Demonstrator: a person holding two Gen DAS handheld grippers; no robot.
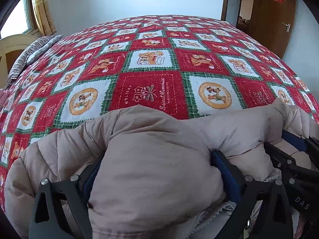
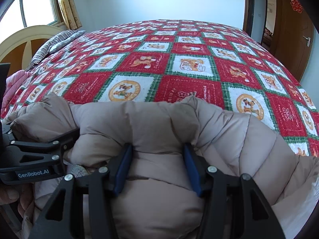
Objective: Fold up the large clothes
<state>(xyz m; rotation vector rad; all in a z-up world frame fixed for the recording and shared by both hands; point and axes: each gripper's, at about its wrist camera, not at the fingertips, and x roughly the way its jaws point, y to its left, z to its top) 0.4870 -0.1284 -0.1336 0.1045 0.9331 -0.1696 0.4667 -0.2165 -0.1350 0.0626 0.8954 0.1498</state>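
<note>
Beige puffer coat (image 1: pixel 151 159) heaped along the bottom half of both frames, on the near edge of a bed under a red, white and green patchwork blanket (image 1: pixel 151 69).

In the left wrist view: left gripper (image 1: pixel 153 171) at bottom centre, its 2 blue-padded fingers (image 1: pixel 223 171) clamped on a thick bulge of the coat, fabric swelling up and over between them. Right gripper (image 1: pixel 293 151) at the lower right edge, also buried in the padding.

In the right wrist view: right gripper (image 2: pixel 157 169) at bottom centre, pads (image 2: pixel 123 167) pressed into both sides of a quilted fold, jaws partly apart around that bulk. Left gripper (image 2: pixel 65 139) at the lower left, marked "GenRobot.AI", fingertips sunk into the coat.

Striped pillow (image 2: pixel 57 43) and cream headboard (image 2: pixel 26 37) in the upper left. Yellow curtain (image 2: pixel 67 4) beside a window (image 2: pixel 37 6) above. Brown wooden door (image 2: pixel 291 29) at upper right, with a red paper ornament (image 2: pixel 297 4) on it.
</note>
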